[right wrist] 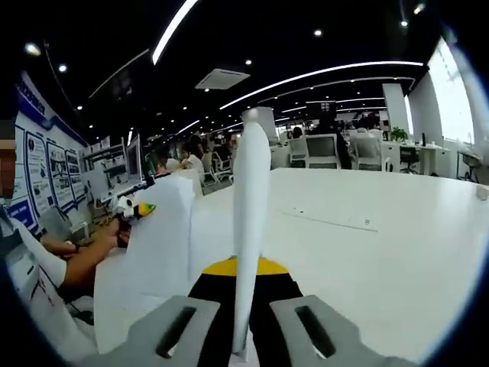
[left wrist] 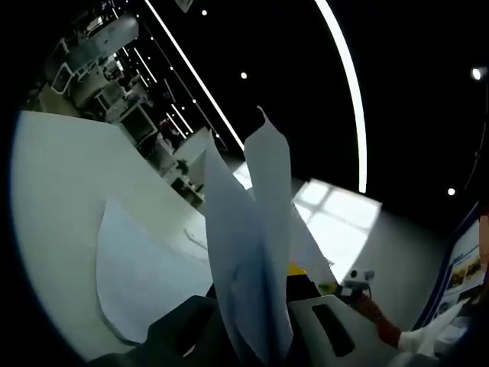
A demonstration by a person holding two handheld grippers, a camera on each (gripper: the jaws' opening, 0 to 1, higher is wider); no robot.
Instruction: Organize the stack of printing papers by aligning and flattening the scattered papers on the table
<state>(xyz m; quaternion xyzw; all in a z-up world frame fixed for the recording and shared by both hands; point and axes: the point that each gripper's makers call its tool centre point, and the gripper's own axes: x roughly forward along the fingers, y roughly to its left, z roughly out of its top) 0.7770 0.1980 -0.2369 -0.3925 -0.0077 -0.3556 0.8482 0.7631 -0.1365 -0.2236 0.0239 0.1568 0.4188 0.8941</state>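
holding the papers (left wrist: 256, 252) up off the table (left wrist: 61, 183), my left gripper (left wrist: 256, 336) pinches them and my right gripper (right wrist: 241, 329) pinches the same papers edge-on. one sheet (left wrist: 141, 275) lies loose on the table, so i think squaring up and laying flat is left.

Matt white papers (left wrist: 256, 252); smooth, faintly glossy white table (right wrist: 397, 252).

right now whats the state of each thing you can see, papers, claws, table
white printing papers in left claw: clamped between the jaws, standing up, splayed apart at the top
left claw: shut on the papers
white paper stack in right claw: gripped edge-on, upright
right claw: shut on the stack
loose white sheet: lying flat on the table
white table: papers not yet stacked on it
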